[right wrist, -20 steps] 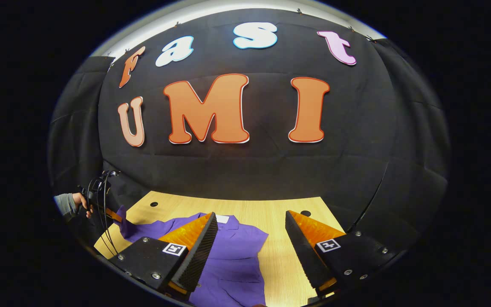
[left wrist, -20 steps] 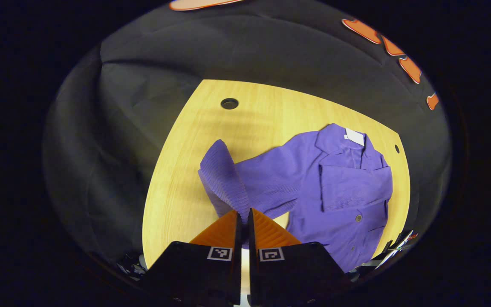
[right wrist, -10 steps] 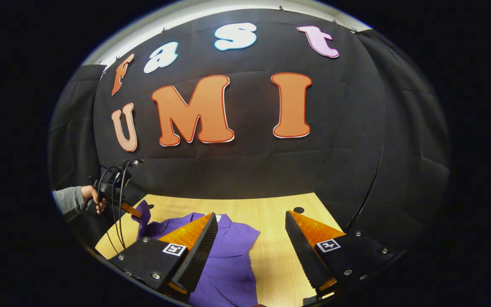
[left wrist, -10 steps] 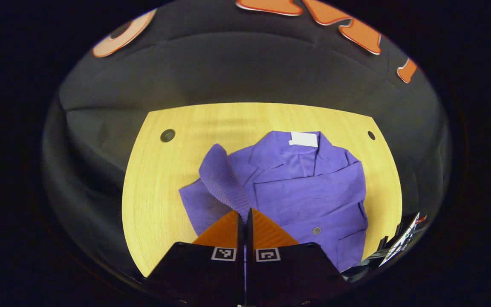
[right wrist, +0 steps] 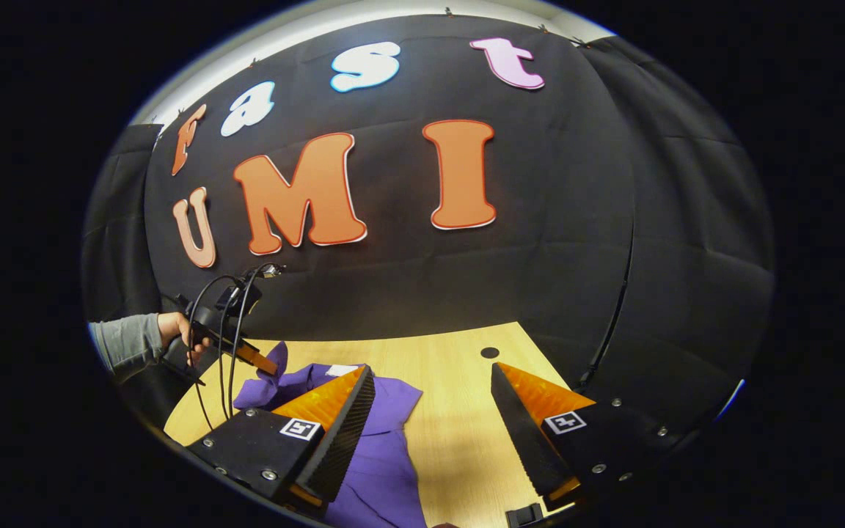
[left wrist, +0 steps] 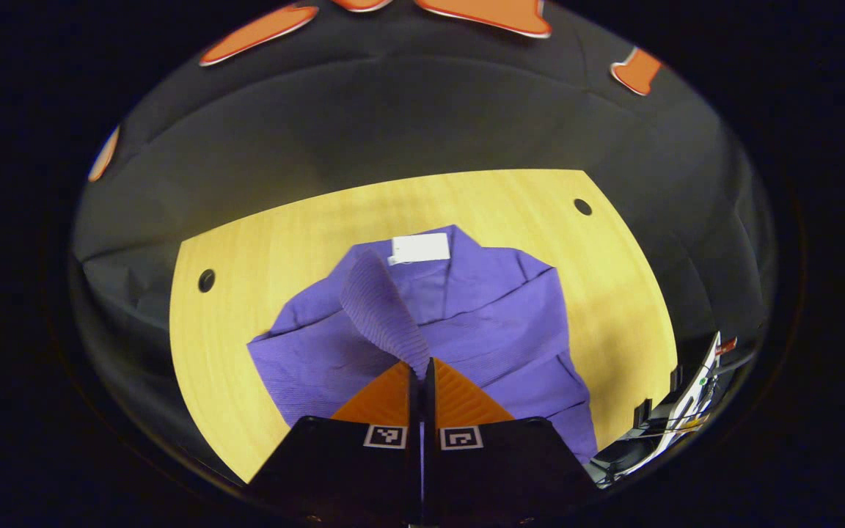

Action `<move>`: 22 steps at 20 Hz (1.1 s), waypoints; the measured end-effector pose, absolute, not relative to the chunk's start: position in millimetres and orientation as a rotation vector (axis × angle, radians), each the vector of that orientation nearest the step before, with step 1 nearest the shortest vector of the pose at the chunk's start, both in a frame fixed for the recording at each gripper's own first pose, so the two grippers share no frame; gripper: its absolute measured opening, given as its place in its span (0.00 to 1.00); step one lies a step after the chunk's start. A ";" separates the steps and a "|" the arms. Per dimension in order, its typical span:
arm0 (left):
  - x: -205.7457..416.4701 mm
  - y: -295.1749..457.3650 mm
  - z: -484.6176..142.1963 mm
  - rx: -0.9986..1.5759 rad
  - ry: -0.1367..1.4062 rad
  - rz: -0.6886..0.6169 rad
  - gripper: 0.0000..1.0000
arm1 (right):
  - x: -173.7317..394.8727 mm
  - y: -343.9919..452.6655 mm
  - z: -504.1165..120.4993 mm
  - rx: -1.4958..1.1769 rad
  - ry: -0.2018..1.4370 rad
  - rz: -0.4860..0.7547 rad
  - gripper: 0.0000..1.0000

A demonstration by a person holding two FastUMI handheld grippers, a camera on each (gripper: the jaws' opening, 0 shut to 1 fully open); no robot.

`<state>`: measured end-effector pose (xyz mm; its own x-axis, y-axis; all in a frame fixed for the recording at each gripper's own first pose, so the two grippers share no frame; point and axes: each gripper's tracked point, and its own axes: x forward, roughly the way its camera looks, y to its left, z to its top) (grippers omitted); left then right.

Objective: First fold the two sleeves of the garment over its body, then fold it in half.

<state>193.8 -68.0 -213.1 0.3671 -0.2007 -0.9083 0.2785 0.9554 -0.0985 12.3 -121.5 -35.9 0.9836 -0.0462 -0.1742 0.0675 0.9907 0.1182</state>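
Observation:
A purple button-up garment (left wrist: pixel 481 323) lies on the wooden table (left wrist: pixel 246 308), collar and white tag (left wrist: pixel 420 248) at the far side. One sleeve lies folded across its body. My left gripper (left wrist: pixel 421 367) is shut on the cuff of the other sleeve (left wrist: pixel 382 312), held up over the garment's middle. In the right gripper view that gripper (right wrist: pixel 265 364) shows at the left in a hand (right wrist: pixel 177 330), the sleeve end (right wrist: pixel 276 367) hanging from it. My right gripper (right wrist: pixel 430 411) stands open above the garment (right wrist: pixel 386 447) and the table (right wrist: pixel 459 425), with nothing between its fingers.
Cable holes (left wrist: pixel 207 280) (left wrist: pixel 582 207) sit at the table's far corners. Black cloth walls close the booth behind and at the sides. A grey sleeve (right wrist: pixel 125 345) and cables (right wrist: pixel 228 308) trail from the left gripper. Bare table lies right of the garment.
My left gripper has carried the sleeve cuff from the garment's side in over its body. The right gripper has stayed open and shifted a little.

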 end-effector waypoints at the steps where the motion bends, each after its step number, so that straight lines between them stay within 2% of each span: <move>1: 195.2 -85.0 -213.8 0.078 1.157 -0.326 0.02 | 9.6 -125.8 -36.7 0.135 0.172 -0.063 0.95; 8: 209.9 -174.6 -241.1 0.167 1.172 -0.381 0.03 | -1.9 -155.8 -54.5 0.157 0.191 -0.089 0.95; 11: 202.3 -206.8 -251.3 0.174 1.191 -0.440 0.08 | -3.8 -162.5 -56.6 0.167 0.194 -0.090 0.95; 12: 197.4 -214.0 -252.3 0.170 1.196 -0.463 0.13 | -4.2 -162.4 -57.0 0.169 0.197 -0.089 0.95; 15: 187.8 -239.6 -242.4 0.131 1.158 -0.556 0.19 | -4.7 -164.9 -60.5 0.170 0.207 -0.088 0.95; 17: 182.1 -249.4 -226.8 0.123 1.116 -0.619 0.30 | -4.6 -161.4 -60.7 0.171 0.211 -0.078 0.95; 21: 178.4 -238.5 -195.3 0.155 0.982 -0.635 0.84 | 0.2 -145.2 -56.9 0.165 0.206 -0.047 0.95; 22: 177.2 -230.6 -185.5 0.161 0.938 -0.630 0.89 | 1.9 -140.4 -56.5 0.159 0.208 -0.041 0.95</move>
<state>177.2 -230.6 -185.5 0.4278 -0.4338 -0.7929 0.5692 0.8108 -0.1365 1.9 -140.4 -56.5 0.9777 -0.0237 -0.2087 0.0565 0.9867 0.1525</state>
